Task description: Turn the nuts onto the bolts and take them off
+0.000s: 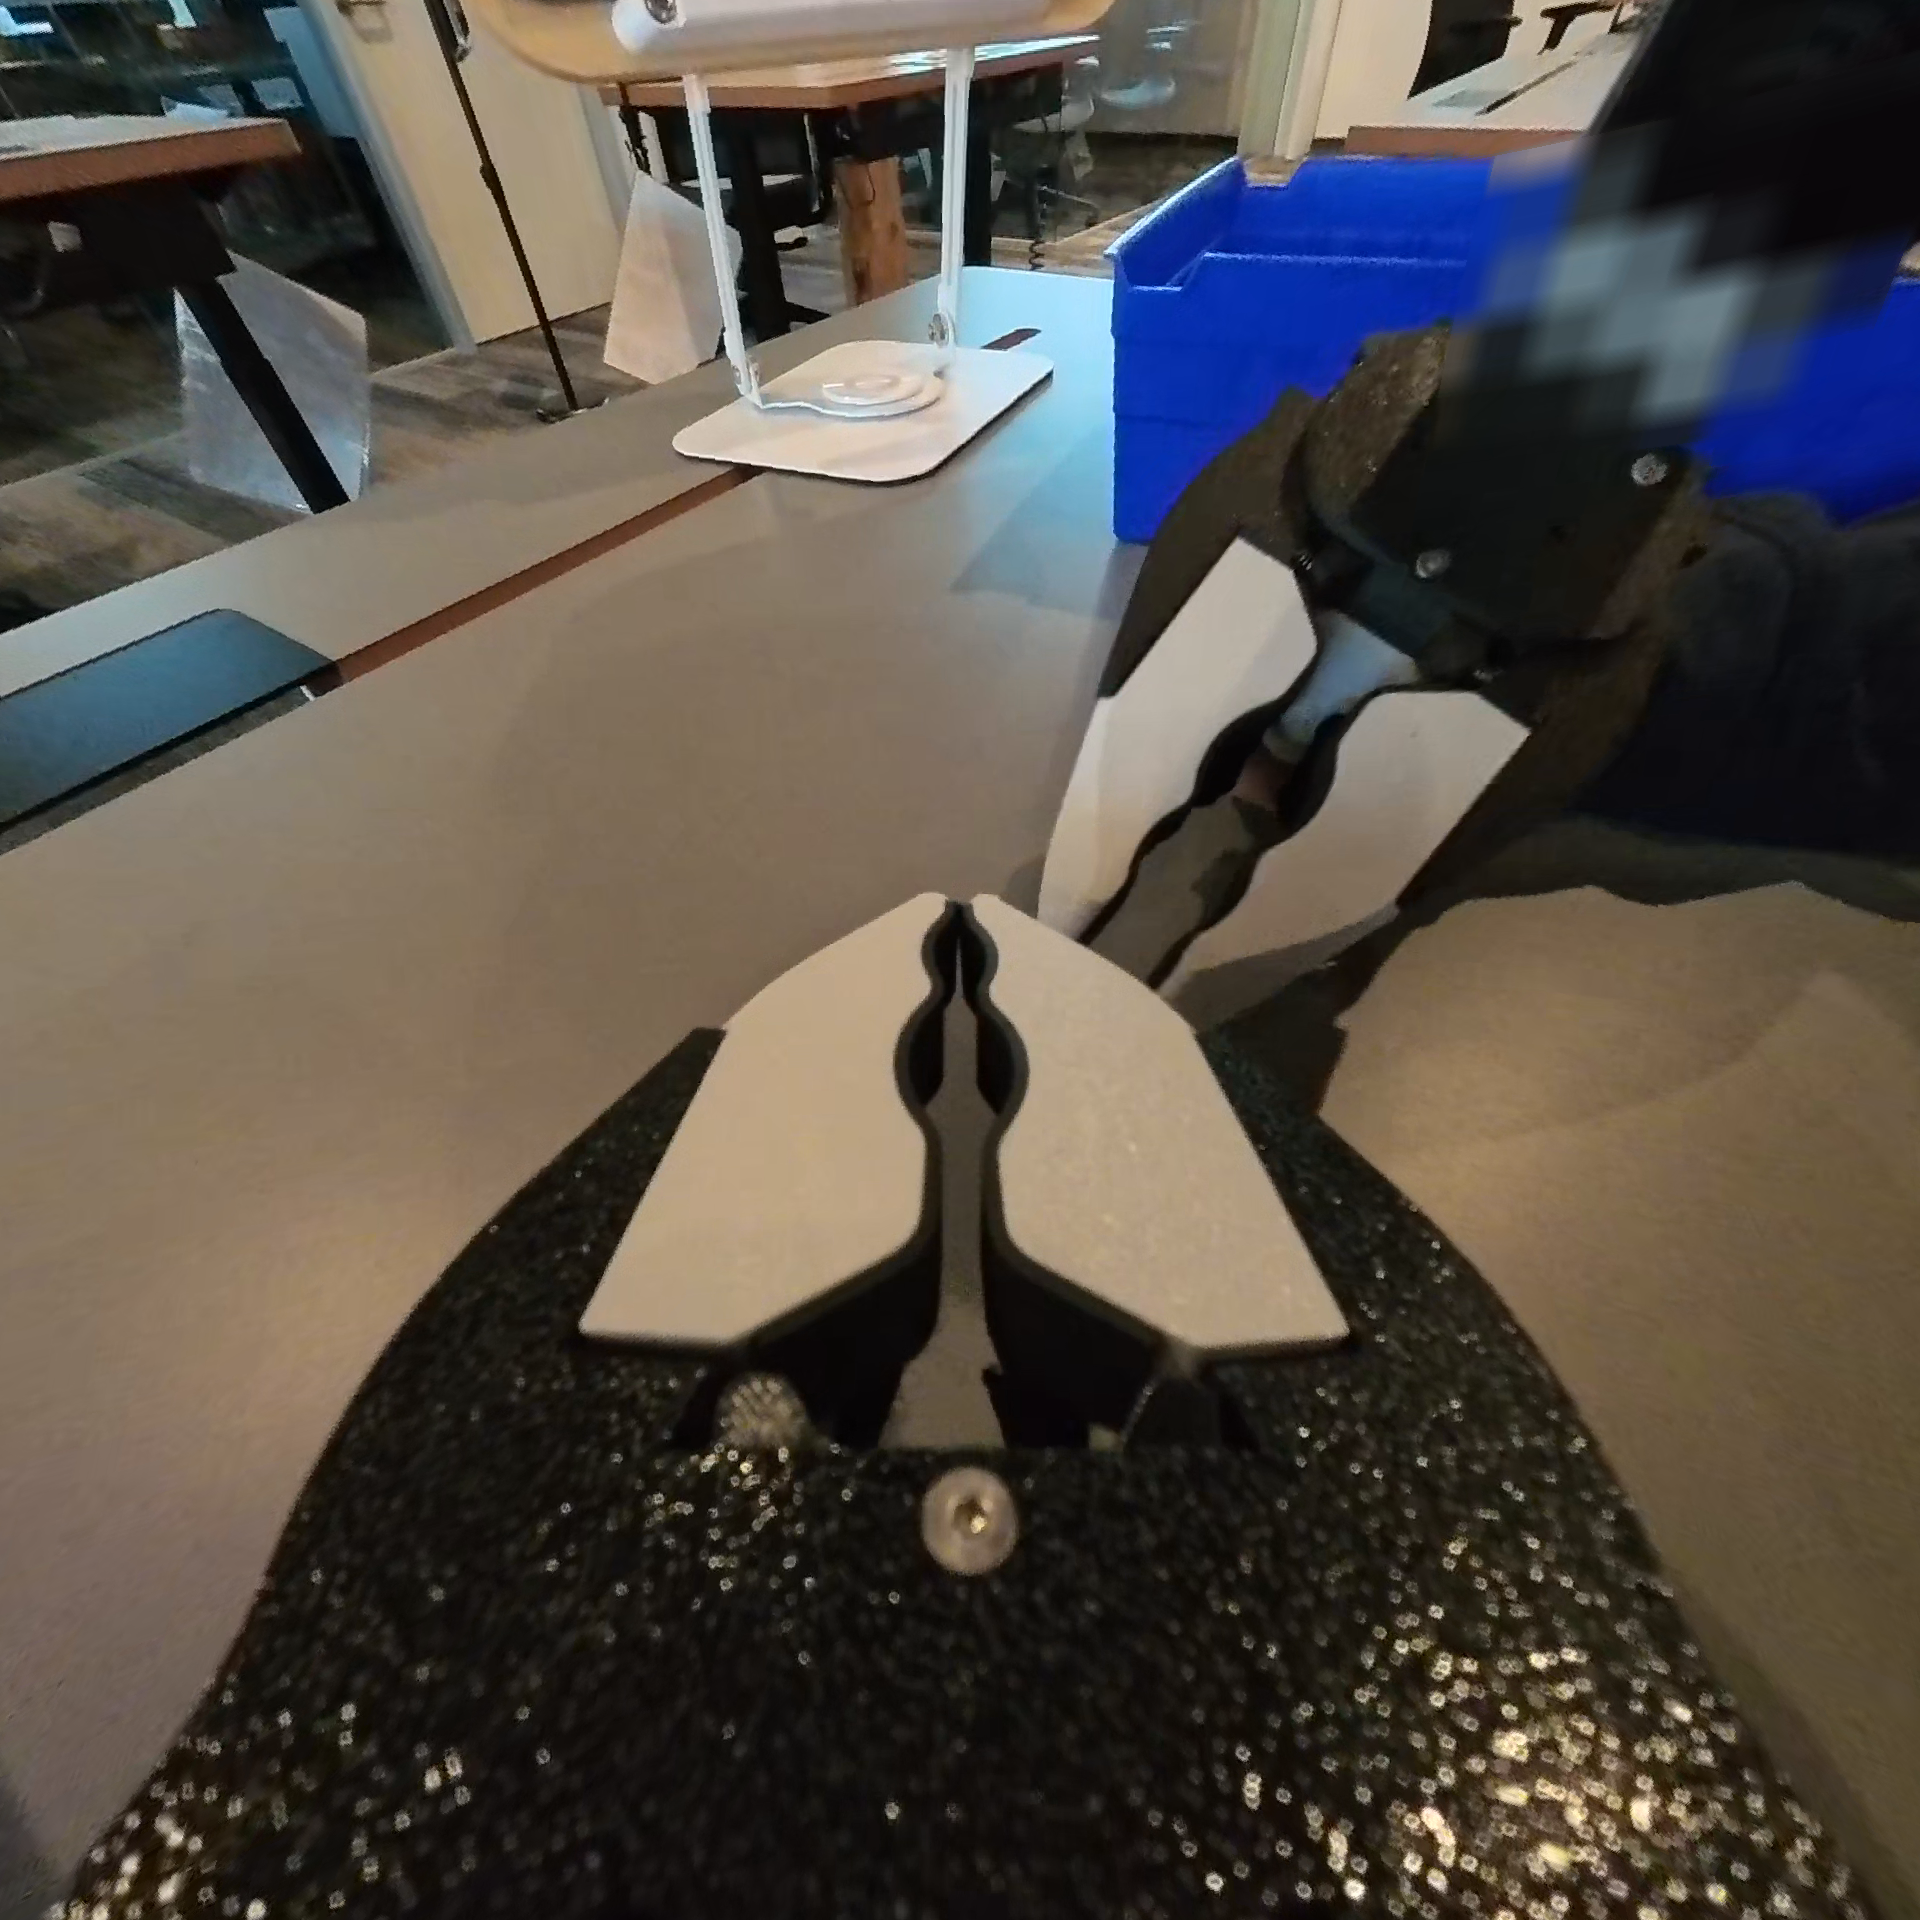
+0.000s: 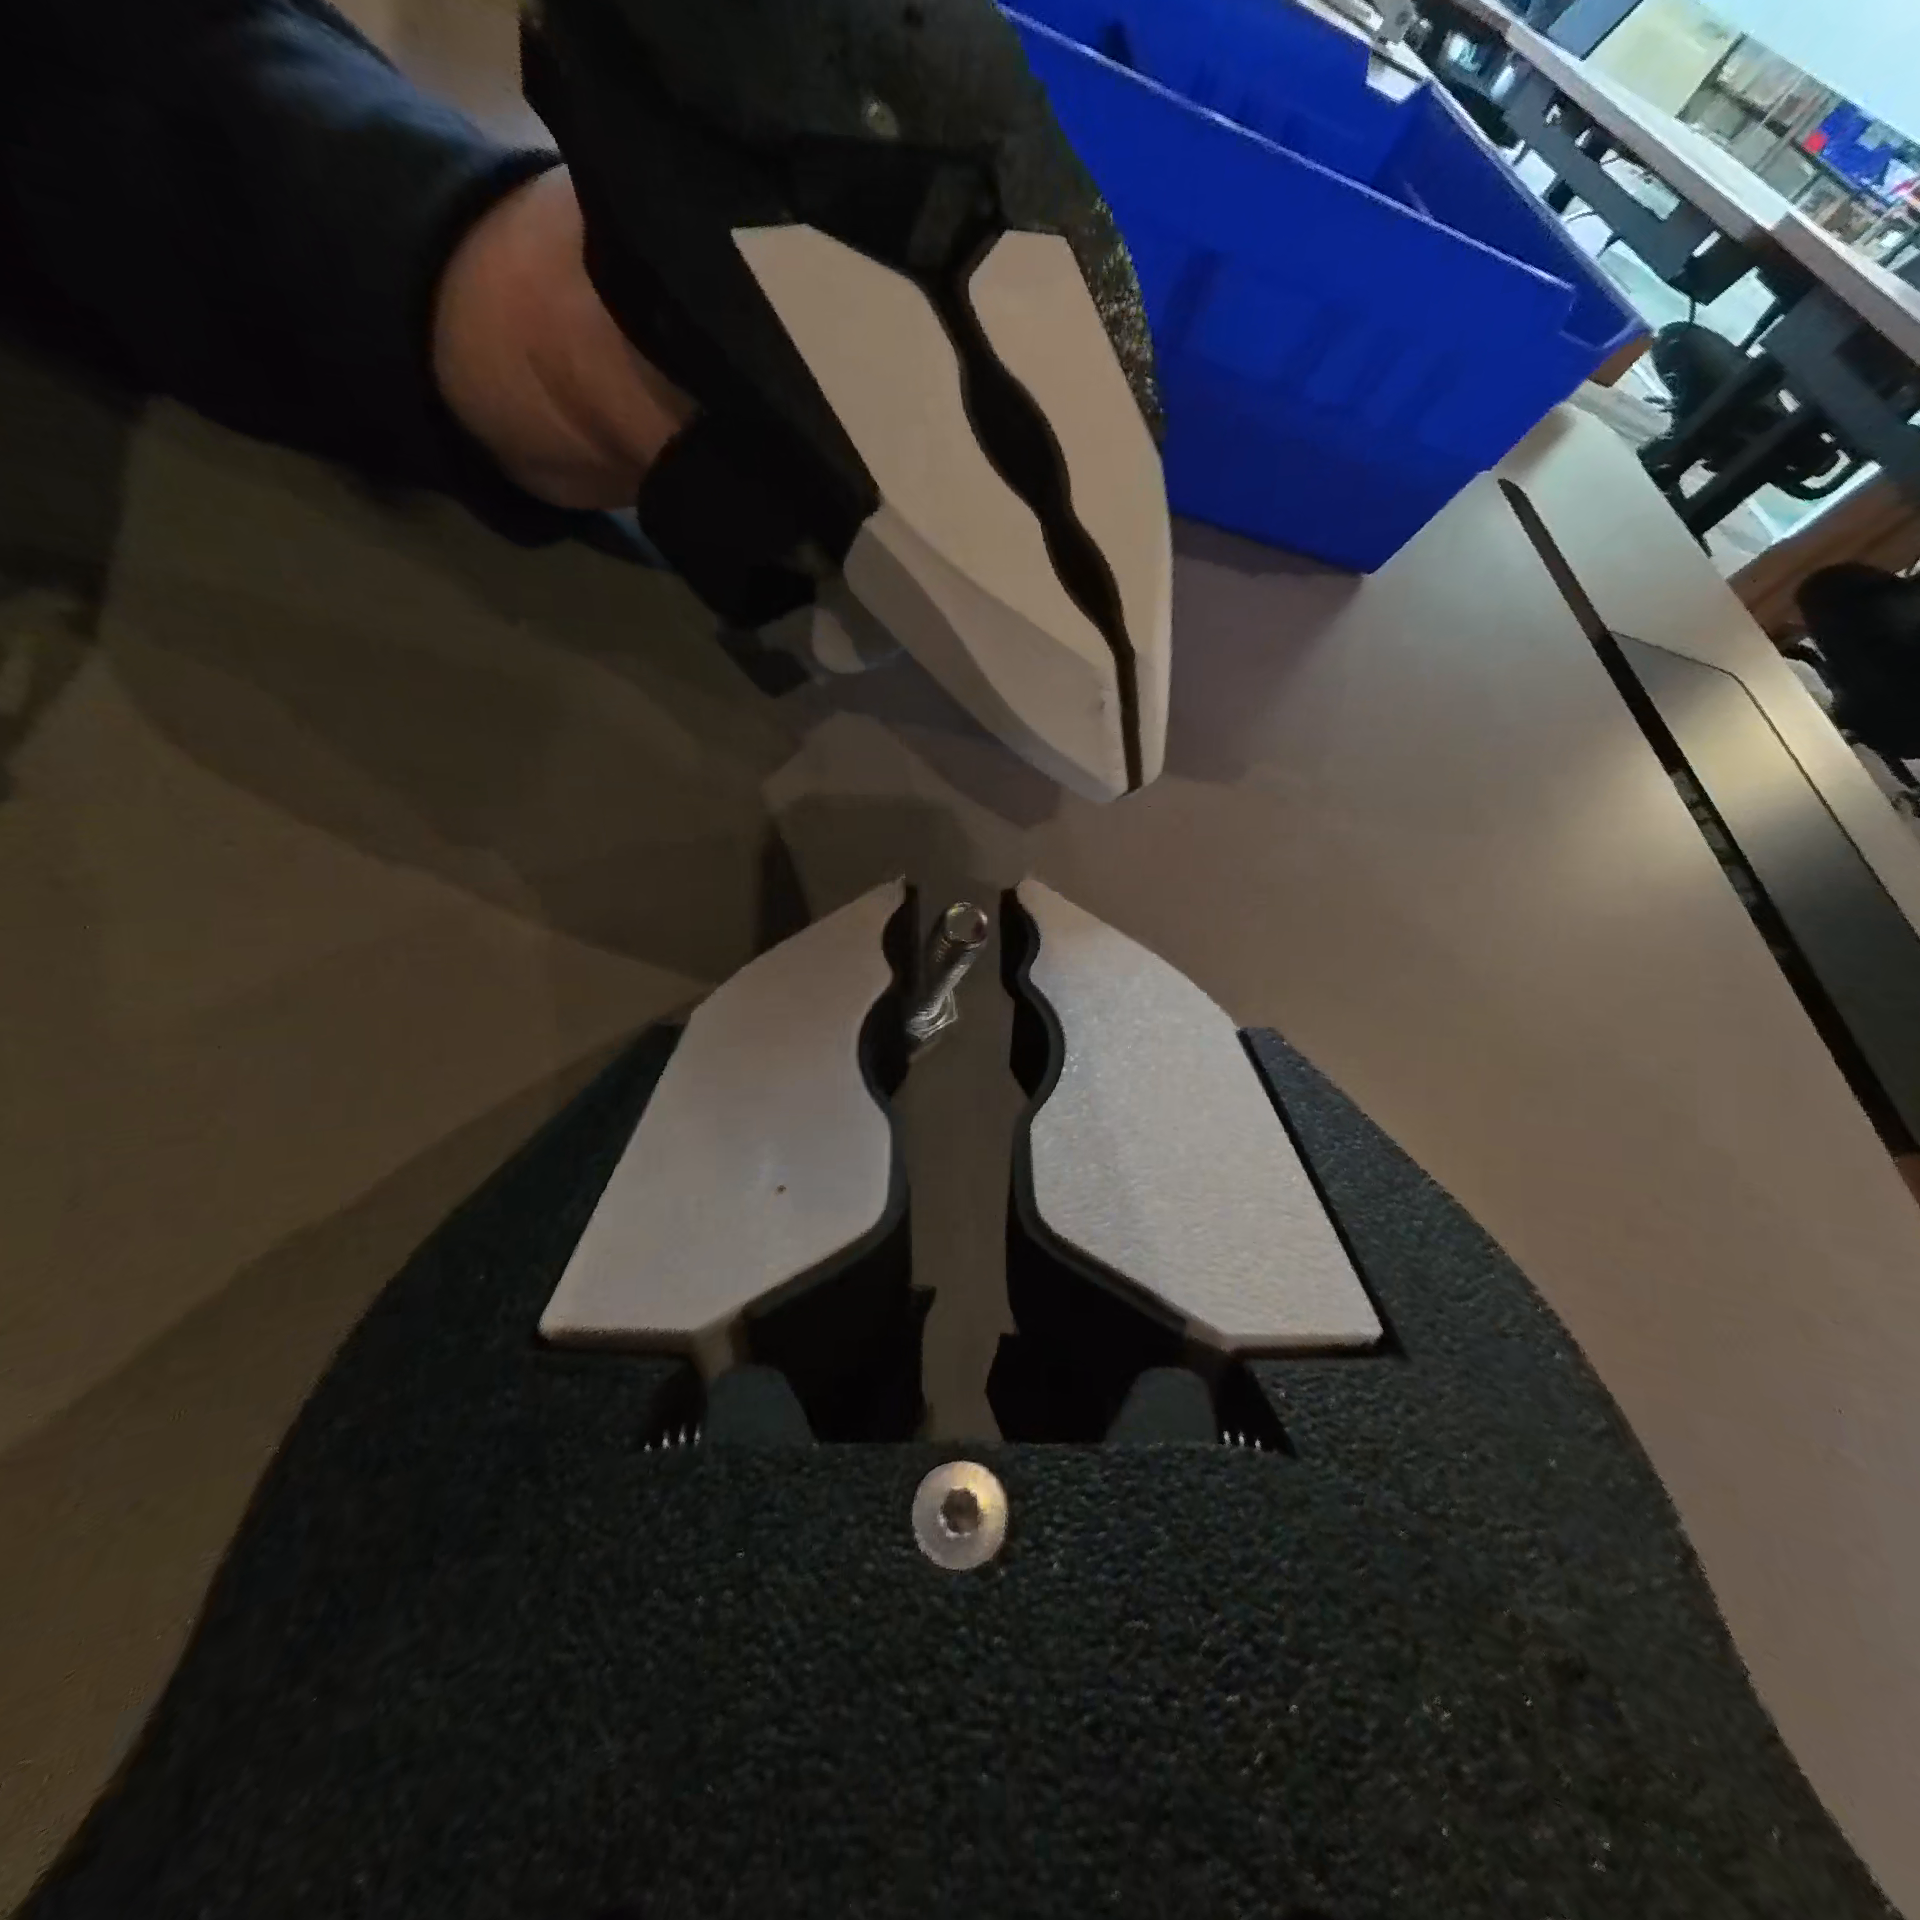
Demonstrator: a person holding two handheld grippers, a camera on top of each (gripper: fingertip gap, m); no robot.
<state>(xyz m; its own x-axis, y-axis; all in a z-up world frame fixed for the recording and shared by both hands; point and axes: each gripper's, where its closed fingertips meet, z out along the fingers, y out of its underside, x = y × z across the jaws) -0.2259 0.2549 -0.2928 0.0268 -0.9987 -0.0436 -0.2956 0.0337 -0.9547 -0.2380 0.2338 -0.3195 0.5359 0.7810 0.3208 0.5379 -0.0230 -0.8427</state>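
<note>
A silver bolt (image 2: 958, 935) with a nut (image 2: 928, 1020) threaded on its shank lies on the grey table (image 2: 1351, 883). It sits in the narrow gap between the fingers of my right gripper (image 2: 961, 885), which is open and does not touch it. My left gripper (image 1: 961, 909) is shut and empty, low over the table. In the right wrist view it (image 2: 1127, 784) points down just beyond the right gripper's tips. In the left wrist view the right gripper (image 1: 1127, 951) comes in from the right, its tips close to the left gripper's; the bolt is not seen there.
A blue plastic bin (image 1: 1247, 364) stands at the back of the table, also in the right wrist view (image 2: 1351, 312). A white stand on a flat base (image 1: 862, 416) is at the far edge. A black inset panel (image 2: 1766, 779) runs along the table's side. My two grippers' fingertips are within a few centimetres of each other.
</note>
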